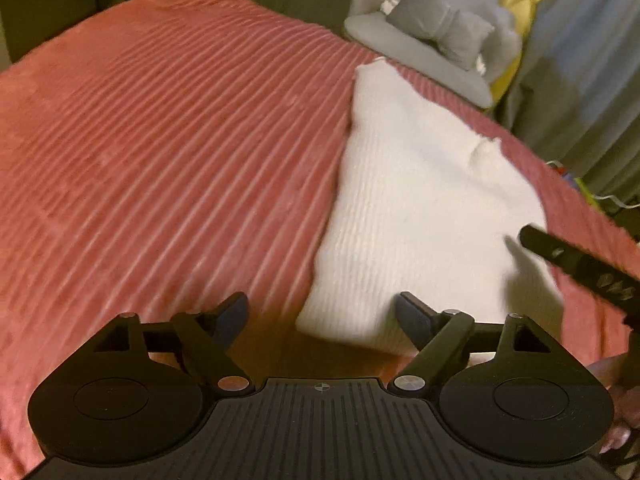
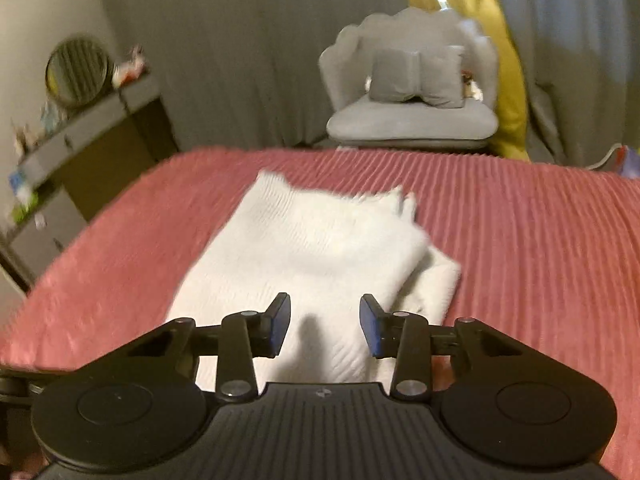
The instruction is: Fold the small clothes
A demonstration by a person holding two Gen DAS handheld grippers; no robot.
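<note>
L wrist cam sat behind the left gripper point(image 1: 322, 316), looked steeply down at the pink ribbed bedspread point(image 1: 160, 140), close in. White knit garment point(image 1: 420, 208) sat right of centre; right gripper point(image 1: 576, 268) poked in from the right edge. R wrist cam sat behind its own fingers, shallower tilt, garment dead ahead, room beyond. Both views shared bedspread, garment, grey armchair point(image 2: 412, 92) w/ cushion, yellow curtain point(image 2: 500, 40).
</note>
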